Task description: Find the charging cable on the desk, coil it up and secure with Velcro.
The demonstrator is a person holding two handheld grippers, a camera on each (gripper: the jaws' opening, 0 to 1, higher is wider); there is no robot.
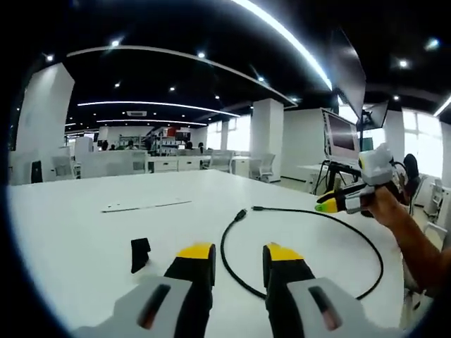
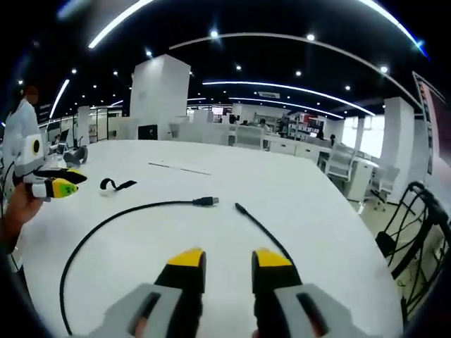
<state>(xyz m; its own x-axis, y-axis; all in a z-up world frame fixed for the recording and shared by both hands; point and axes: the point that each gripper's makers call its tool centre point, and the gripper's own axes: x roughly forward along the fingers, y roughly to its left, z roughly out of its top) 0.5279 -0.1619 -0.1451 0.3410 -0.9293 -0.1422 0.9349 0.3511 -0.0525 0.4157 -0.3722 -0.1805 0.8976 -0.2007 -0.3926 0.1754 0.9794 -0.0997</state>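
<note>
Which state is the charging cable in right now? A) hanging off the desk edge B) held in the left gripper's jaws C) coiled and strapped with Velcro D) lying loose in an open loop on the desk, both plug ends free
D: the black charging cable lies in one open loop on the white desk, its plug ends apart, with the Velcro strap lying separately and both grippers empty.

charging cable [image 1: 303, 250] lies in an open loop on the desk [image 1: 77, 239]; velcro strap [image 1: 140, 254] lies left of it, well apart.
</note>
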